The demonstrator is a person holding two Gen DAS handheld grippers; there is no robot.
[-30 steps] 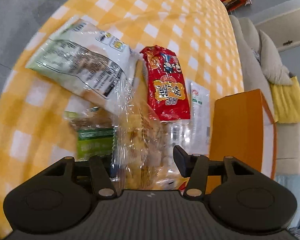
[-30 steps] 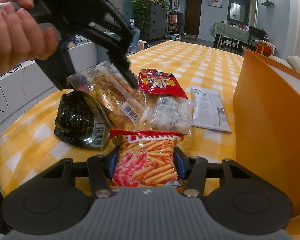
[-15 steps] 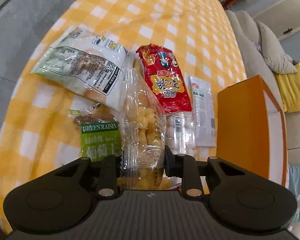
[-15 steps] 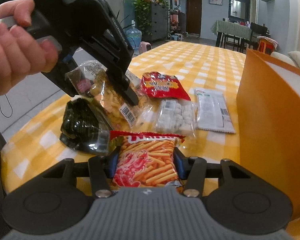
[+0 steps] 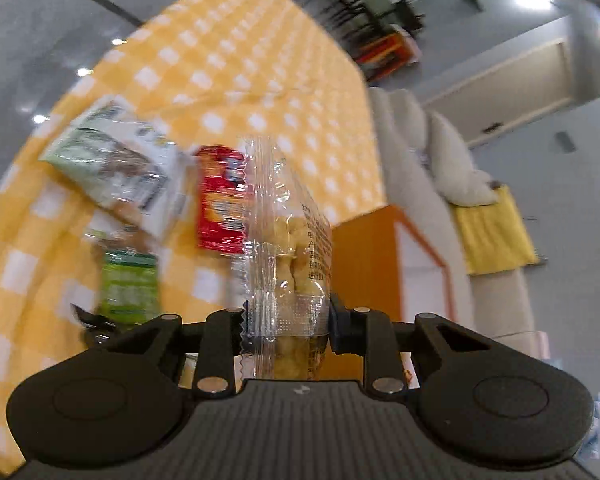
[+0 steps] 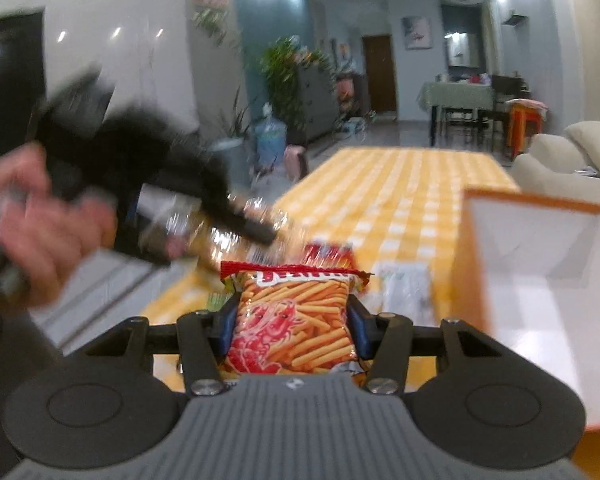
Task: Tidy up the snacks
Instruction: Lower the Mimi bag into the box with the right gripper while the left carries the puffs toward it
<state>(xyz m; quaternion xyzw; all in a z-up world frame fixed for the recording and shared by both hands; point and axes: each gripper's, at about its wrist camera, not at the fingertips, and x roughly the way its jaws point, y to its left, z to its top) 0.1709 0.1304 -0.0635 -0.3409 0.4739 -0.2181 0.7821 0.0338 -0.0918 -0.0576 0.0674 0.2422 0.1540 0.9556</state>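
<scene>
My left gripper point(image 5: 286, 326) is shut on a clear bag of yellow puffed snacks point(image 5: 288, 236), held upright above the yellow checked table point(image 5: 228, 80). In the right wrist view my right gripper point(image 6: 292, 328) is shut on a red and orange bag of shrimp sticks point(image 6: 294, 320), lifted off the table. The left gripper point(image 6: 244, 226) shows there too, blurred, in a person's hand point(image 6: 40, 224) at the left with the clear bag point(image 6: 204, 232) in it. An orange box point(image 6: 540, 288) with a white inside stands open at the right; it also appears as the orange box point(image 5: 380, 264) behind the clear bag.
On the table lie a white and green bag point(image 5: 116, 168), a red packet point(image 5: 220, 204), a green raisin packet point(image 5: 128, 284) and a white flat packet point(image 6: 404, 292). A pale sofa point(image 5: 432, 152) with a yellow cloth point(image 5: 492, 232) runs along the table's right side.
My left gripper closed on the clear puffed-snack bag and lifted it off the pile. My right gripper rose with the shrimp sticks, and the open top of the orange box came into view.
</scene>
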